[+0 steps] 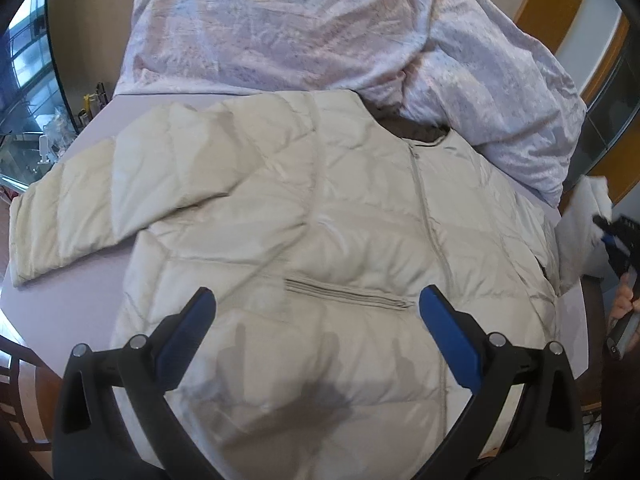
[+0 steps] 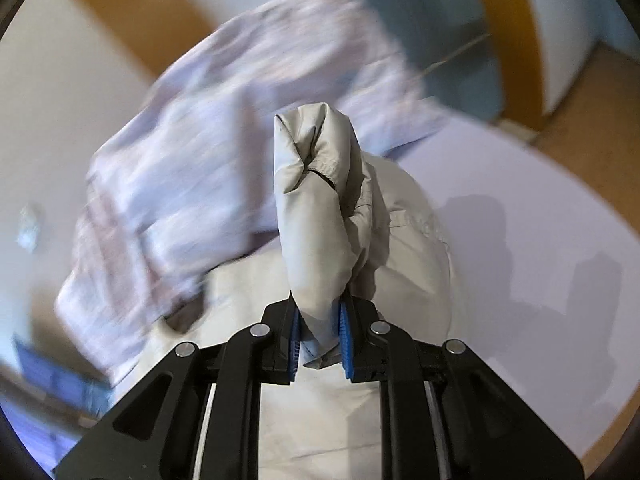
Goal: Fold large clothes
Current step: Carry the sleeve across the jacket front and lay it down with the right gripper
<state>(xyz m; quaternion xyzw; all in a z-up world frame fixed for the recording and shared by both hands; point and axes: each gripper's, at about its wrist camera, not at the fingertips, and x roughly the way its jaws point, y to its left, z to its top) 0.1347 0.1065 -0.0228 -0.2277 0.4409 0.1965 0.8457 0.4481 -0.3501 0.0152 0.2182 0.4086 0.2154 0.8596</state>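
A cream quilted puffer jacket (image 1: 320, 216) lies face up on the lilac table (image 1: 72, 300), zip closed, one sleeve (image 1: 100, 196) spread out to the left. My left gripper (image 1: 316, 304) is open and empty, hovering over the jacket's lower body near a zipped pocket (image 1: 344, 292). My right gripper (image 2: 319, 320) is shut on the jacket's other sleeve (image 2: 320, 208), whose cuff end stands up past the fingers. The right gripper also shows at the far right of the left wrist view (image 1: 618, 240), holding that sleeve (image 1: 584, 232) off the table edge.
A crumpled lilac-patterned garment (image 1: 320, 28) lies heaped behind the jacket's collar; it is blurred in the right wrist view (image 2: 224, 140). A wooden chair (image 1: 16, 400) stands at the lower left. Cluttered shelves (image 1: 40, 128) stand at the far left.
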